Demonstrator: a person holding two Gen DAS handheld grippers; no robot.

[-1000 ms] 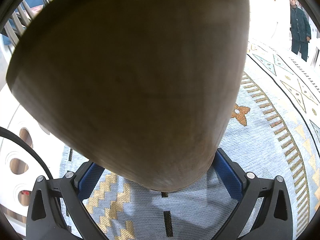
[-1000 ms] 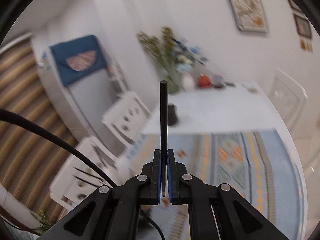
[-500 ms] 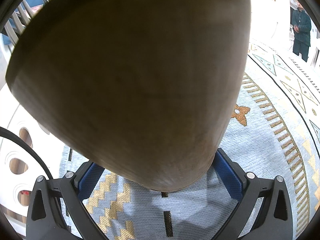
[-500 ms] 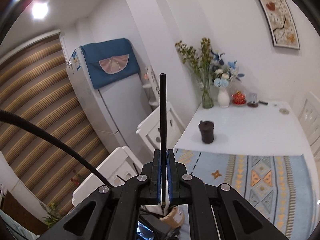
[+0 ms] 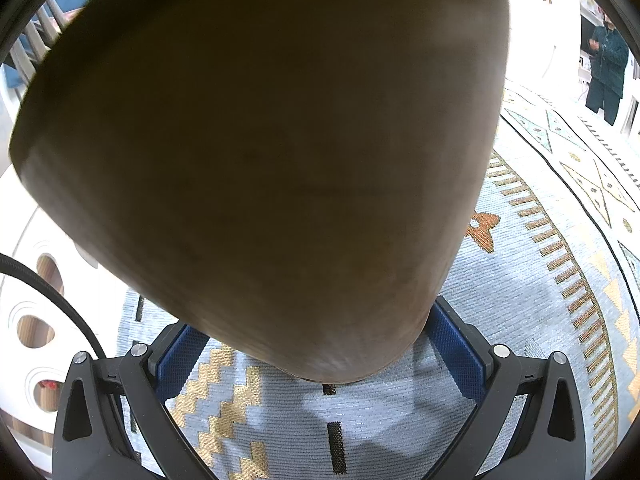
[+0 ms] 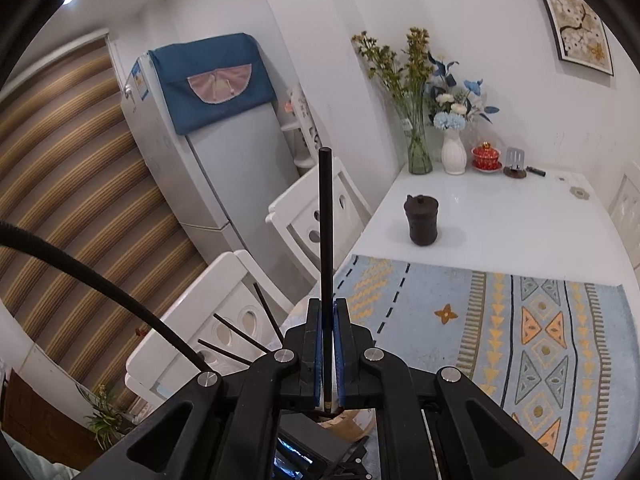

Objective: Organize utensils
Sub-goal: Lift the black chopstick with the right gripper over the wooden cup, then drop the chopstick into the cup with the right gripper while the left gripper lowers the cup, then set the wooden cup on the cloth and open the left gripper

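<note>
Several chopsticks (image 6: 236, 330) already stand in the wooden holder (image 5: 260, 152) the left gripper (image 5: 320, 344) grasps, while the right gripper (image 6: 329, 344), clamped on another chopstick (image 6: 326, 232), has yet to drop it in.

Walls: white, framed picture (image 6: 574, 12) hung (upper right)
Furniture: grey fridge (image 6: 208, 160), white chairs (image 6: 320, 208), white table (image 6: 500, 232)
Cloth: patterned blue runner (image 6: 520, 320)

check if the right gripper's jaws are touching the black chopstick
Touching. The right wrist view shows the right gripper with its blue-padded jaws shut on the black chopstick, no gap either side.
</note>
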